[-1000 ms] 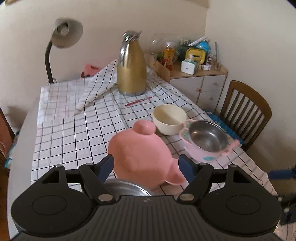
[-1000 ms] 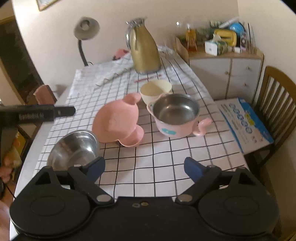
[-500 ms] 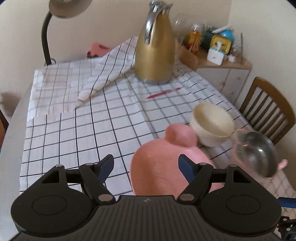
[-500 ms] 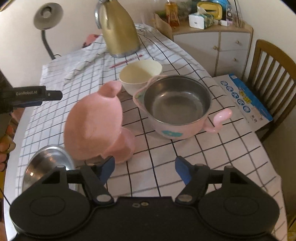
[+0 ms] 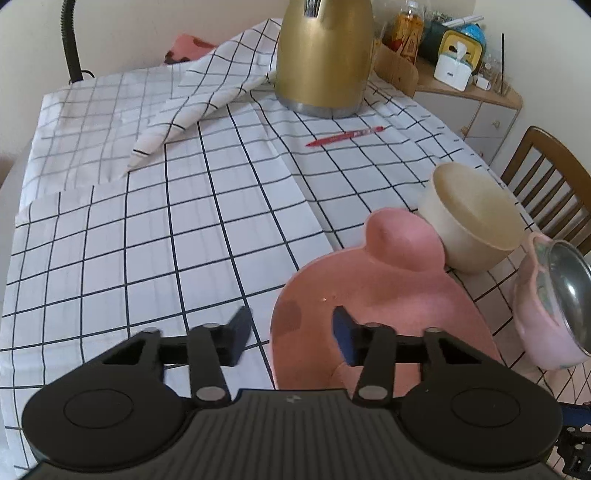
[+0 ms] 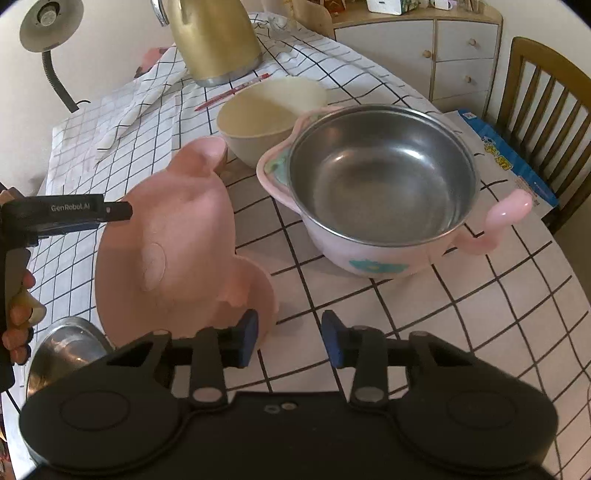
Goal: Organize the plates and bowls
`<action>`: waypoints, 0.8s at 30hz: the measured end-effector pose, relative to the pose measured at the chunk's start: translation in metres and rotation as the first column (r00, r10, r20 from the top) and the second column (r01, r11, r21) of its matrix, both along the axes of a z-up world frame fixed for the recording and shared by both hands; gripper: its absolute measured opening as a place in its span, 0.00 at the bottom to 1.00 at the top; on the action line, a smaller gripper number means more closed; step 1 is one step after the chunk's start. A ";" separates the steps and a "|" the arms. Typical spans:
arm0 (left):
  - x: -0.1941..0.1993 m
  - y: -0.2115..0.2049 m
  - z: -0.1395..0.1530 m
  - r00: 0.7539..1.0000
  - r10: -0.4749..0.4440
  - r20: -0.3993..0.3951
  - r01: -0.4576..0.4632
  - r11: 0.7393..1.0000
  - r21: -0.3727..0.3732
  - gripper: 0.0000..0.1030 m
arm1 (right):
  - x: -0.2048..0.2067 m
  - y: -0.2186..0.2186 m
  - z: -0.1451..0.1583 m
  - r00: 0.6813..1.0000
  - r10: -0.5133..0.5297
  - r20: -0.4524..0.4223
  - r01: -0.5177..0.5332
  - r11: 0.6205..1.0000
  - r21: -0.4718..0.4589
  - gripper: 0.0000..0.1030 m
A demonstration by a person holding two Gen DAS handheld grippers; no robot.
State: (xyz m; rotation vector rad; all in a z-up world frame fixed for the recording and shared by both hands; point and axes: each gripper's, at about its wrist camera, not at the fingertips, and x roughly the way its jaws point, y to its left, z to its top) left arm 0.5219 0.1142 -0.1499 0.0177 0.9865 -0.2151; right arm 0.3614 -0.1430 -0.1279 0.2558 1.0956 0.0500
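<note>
A pink animal-shaped plate (image 5: 388,295) lies on the checked tablecloth; it also shows in the right wrist view (image 6: 173,236). My left gripper (image 5: 288,334) is open, its jaws straddling the plate's left rim. A cream bowl (image 5: 472,229) stands beyond the plate, also in the right wrist view (image 6: 266,110). A pink pot with a steel inside (image 6: 376,192) stands to the right. My right gripper (image 6: 290,338) is open and empty, low over the table beside the plate's near edge. A steel bowl (image 6: 62,350) sits at the near left.
A gold kettle (image 5: 321,55) stands at the back, with a red pen (image 5: 345,136) before it and a folded cloth (image 5: 207,99) to the left. A lamp (image 6: 48,33), a sideboard (image 6: 424,40) and a wooden chair (image 6: 546,92) stand around the table.
Both grippers have moved forward and down toward the dishes and have narrowed their jaws. The left gripper now straddles the pink plate's rim; the right sits near the plate's near edge.
</note>
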 end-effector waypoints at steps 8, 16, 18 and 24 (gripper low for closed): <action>0.002 0.003 -0.007 1.000 0.004 -0.017 -0.004 1.000 0.001 0.16 | 0.005 0.006 -0.006 1.000 0.009 -0.004 -0.009 1.000 0.010 0.16; 0.001 0.010 -0.006 0.999 0.029 -0.015 -0.029 0.999 -0.019 0.08 | 0.008 0.014 -0.004 1.000 0.021 0.008 -0.021 1.000 -0.021 0.08; 0.000 0.011 -0.004 0.999 0.033 -0.006 -0.034 0.999 -0.017 0.08 | 0.008 0.015 -0.004 1.000 0.028 0.014 -0.028 0.999 -0.033 0.08; 0.002 0.016 0.007 0.998 0.056 0.023 -0.055 0.998 -0.035 0.08 | 0.010 0.020 0.004 0.997 0.054 0.060 -0.050 0.996 -0.068 0.08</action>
